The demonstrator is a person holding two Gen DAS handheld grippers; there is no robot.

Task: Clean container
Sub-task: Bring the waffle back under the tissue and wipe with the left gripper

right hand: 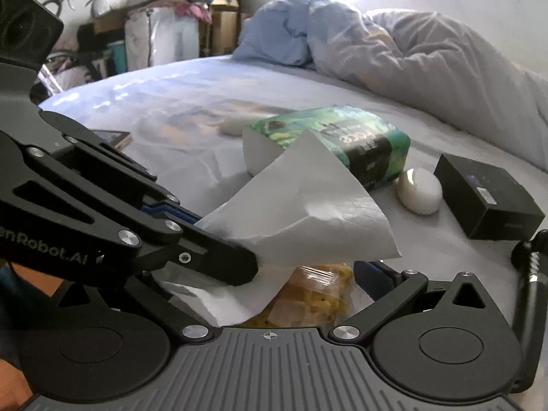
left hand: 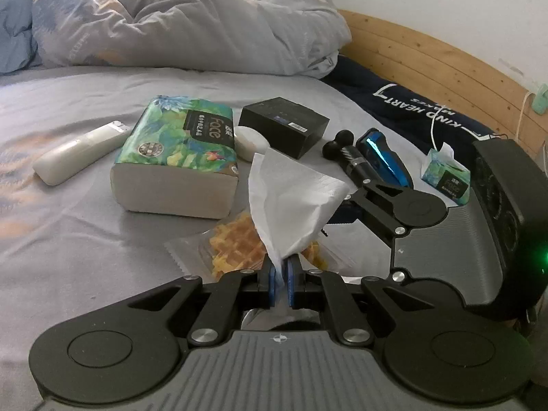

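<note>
**Tissue clamped and poised over the snack container**

The left gripper (left hand: 281, 274) has its jaws pressed together on the pinched corner of a white tissue (left hand: 291, 198). The blue pads squeeze the soft, faintly embossed sheet, which fans upward into a loose cone. Gripping it at one corner probably leaves the broad, free part of the sheet ready for wiping.

The right gripper (right hand: 301, 274) comes in from the side with its jaws apart, judging by its spread linkages. One finger is hidden behind the tissue, and nothing appears to be held. It looks placed to steady whatever gets wiped.

Right under the tissue lies the clear plastic container (left hand: 233, 250), crinkly and glossy, with golden waffle pieces showing through. I take this to be the task's thing. It sits on the bed (left hand: 68, 239), just in front of the big tissue pack (left hand: 178, 157), a soft rectangular block in leafy green wrap.

- Beside the pack, on its far right, is a smooth white oval case (left hand: 251, 142).
- Past that case is a matte black box (left hand: 284, 125).
- Left of the pack lies a long pale remote (left hand: 78, 156).
</note>
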